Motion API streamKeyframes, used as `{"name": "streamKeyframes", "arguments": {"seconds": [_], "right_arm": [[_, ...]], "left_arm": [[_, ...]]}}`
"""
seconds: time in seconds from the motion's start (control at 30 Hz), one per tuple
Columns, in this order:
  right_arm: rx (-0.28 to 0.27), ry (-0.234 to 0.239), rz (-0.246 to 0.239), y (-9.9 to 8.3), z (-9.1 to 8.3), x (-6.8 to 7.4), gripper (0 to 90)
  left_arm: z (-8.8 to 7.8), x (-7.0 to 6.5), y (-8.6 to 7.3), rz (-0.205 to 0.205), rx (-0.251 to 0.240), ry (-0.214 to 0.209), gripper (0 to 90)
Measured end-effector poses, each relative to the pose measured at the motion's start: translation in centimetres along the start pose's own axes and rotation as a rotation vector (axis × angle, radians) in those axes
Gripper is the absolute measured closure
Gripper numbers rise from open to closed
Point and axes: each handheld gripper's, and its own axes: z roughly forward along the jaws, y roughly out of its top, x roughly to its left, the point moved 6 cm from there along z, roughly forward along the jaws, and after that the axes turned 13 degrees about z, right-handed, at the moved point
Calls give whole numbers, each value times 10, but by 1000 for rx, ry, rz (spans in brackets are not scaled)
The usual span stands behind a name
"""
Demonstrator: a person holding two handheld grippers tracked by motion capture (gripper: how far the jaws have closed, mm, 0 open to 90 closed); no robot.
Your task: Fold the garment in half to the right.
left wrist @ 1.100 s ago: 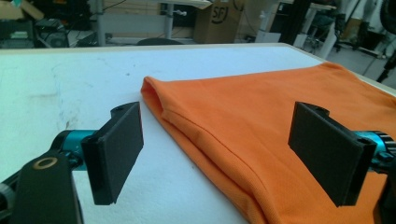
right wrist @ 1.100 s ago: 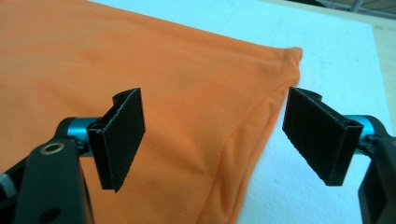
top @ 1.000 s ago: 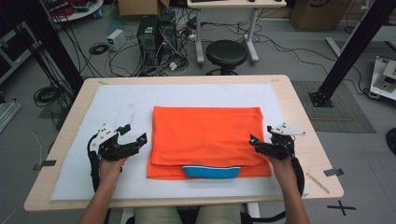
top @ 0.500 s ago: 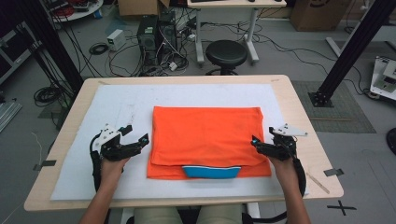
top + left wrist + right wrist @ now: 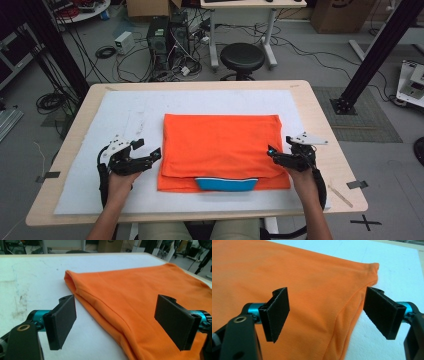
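Observation:
A folded orange garment [image 5: 222, 147] lies flat in the middle of the white mat [image 5: 125, 110], with a blue collar band [image 5: 226, 184] showing at its near edge. My left gripper [image 5: 154, 156] is open just off the garment's left edge; in the left gripper view the orange garment [image 5: 140, 302] and its folded edge run between the wide-apart pads [image 5: 62, 320]. My right gripper [image 5: 272, 154] is open at the garment's right edge. In the right gripper view its jaws straddle the orange garment [image 5: 312, 285] near that edge, above the cloth.
The mat covers a wooden table [image 5: 320, 120]. Beyond the far edge stand a black stool [image 5: 242, 57], a computer tower [image 5: 167, 37] and loose cables on the floor. Black frame posts [image 5: 372, 55] rise at the right. Bare mat lies left of the garment.
Both grippers have moved slightly inward toward the garment's side edges. The garment itself has not moved.

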Motion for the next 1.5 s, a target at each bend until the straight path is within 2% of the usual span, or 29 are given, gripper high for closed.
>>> {"name": "streamKeyframes", "arguments": {"seconds": [0.17, 0.33, 0.5, 0.67, 0.87, 1.07, 1.3, 1.43, 1.5], "right_arm": [[25, 22, 0, -1, 2, 6, 214], [35, 19, -12, 0, 1, 11, 213], [49, 21, -25, -1, 3, 16, 214], [66, 32, -33, -2, 6, 20, 214], [78, 50, -43, 0, 7, 27, 214], [93, 64, -64, 2, 13, 40, 214], [105, 86, -88, 12, 24, 56, 214], [120, 102, -104, 22, 32, 66, 214], [134, 108, -119, 28, 37, 71, 214]], "left_arm": [[-5, -11, -8, -5, 67, -12, 178], [0, -23, -17, -9, 162, -31, 192], [7, -29, -25, -23, 239, -33, 283], [8, -31, -29, -48, 272, -30, 369], [11, -35, -31, -61, 296, -31, 411], [13, -40, -32, -28, 322, 5, 460], [14, -45, -32, 22, 333, 8, 595], [15, -48, -31, 42, 330, -7, 683], [15, -49, -31, 39, 328, -11, 712]]}}
